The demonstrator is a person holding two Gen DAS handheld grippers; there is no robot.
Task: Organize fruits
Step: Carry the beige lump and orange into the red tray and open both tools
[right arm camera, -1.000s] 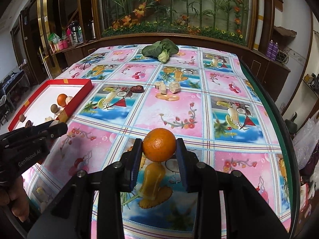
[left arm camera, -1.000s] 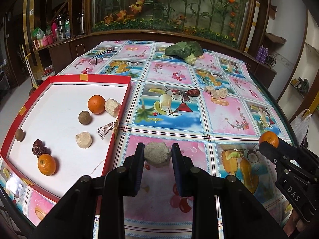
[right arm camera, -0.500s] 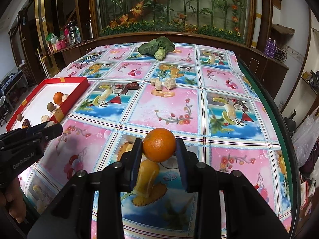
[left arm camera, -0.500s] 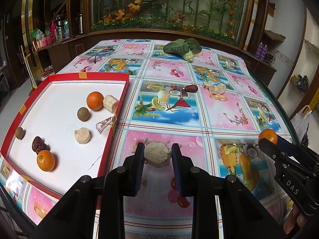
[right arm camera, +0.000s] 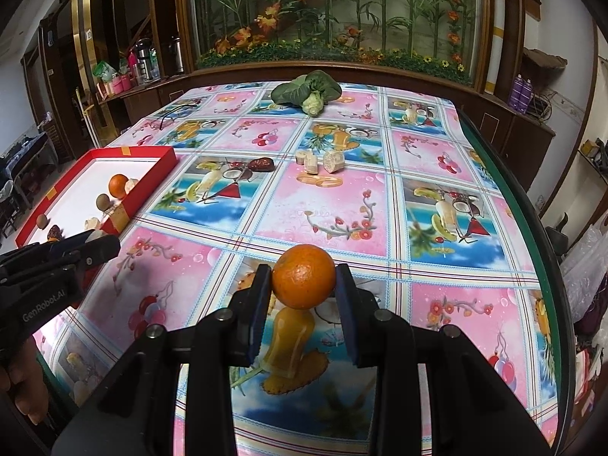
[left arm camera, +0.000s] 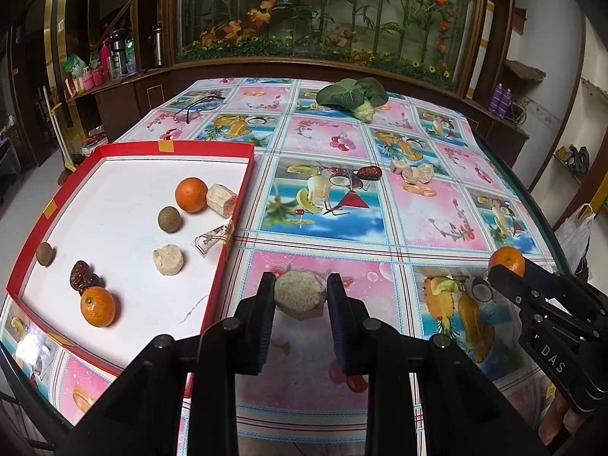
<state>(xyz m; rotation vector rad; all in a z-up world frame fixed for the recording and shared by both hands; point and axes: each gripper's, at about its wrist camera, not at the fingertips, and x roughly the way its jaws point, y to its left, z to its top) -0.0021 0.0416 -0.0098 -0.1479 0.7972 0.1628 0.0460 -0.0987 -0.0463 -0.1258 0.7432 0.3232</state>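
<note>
My left gripper (left arm camera: 300,290) is shut on a pale grey-beige chunk (left arm camera: 300,300), held above the tablecloth just right of the red tray (left arm camera: 212,147). In the tray lie two oranges (left arm camera: 191,194), two small brown balls (left arm camera: 170,219), two pale cut pieces (left arm camera: 168,259) and a dark date (left arm camera: 81,275). In the right wrist view, my right gripper (right arm camera: 304,287) is shut on an orange (right arm camera: 304,275) over the near middle of the table. That same orange (left arm camera: 507,260) shows at the right edge of the left wrist view. The left gripper (right arm camera: 95,247) enters from the left.
A date (left arm camera: 369,172) and several pale chunks (left arm camera: 412,173) lie mid-table on the patterned cloth. A leafy green vegetable (left arm camera: 353,95) sits at the far end, with glasses (left arm camera: 197,108) at the far left. The table's right edge (right arm camera: 532,228) drops to the floor.
</note>
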